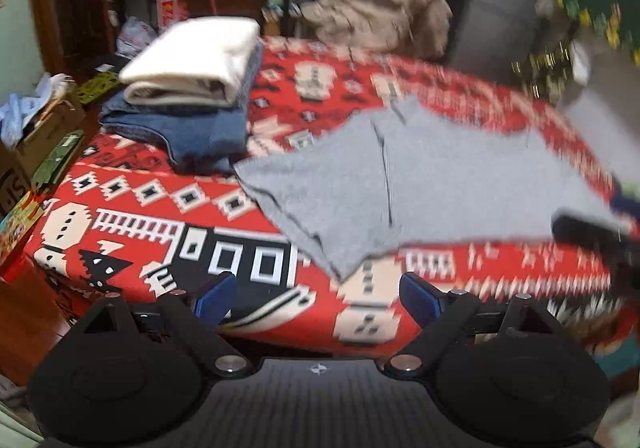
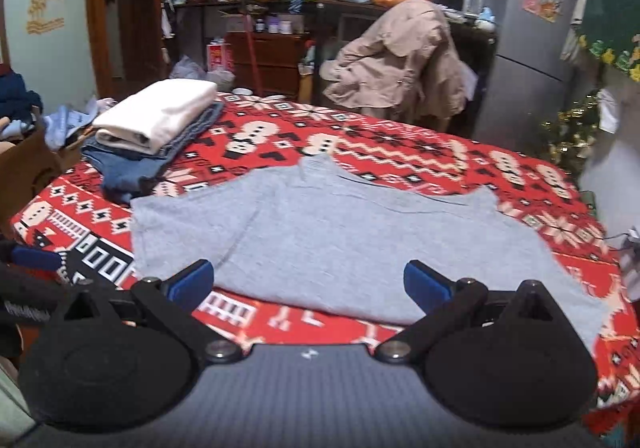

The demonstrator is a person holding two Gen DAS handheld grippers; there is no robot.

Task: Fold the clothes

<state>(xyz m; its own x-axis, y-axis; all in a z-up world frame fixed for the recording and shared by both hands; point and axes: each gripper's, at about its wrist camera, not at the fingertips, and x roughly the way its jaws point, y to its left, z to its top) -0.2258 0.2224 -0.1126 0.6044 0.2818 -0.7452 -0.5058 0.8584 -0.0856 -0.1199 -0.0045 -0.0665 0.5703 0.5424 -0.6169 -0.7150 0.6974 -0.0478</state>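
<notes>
Grey T-shirt point(image 2: 340, 240) spread flat on patterned red cloth point(image 2: 400, 151). Left gripper point(image 1: 316, 298), right gripper point(image 2: 308, 284) wide, empty. Risk: pinching cloth underneath with hem.

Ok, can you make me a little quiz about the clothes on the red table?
1. True or false: the gray shirt lies spread flat on the red patterned cloth.
2. What sits on top of the folded jeans? A) white folded garment B) a hat
3. Fill in: both the left gripper and the right gripper are ____.

Key: 1 true; 2 A; 3 open.
</notes>
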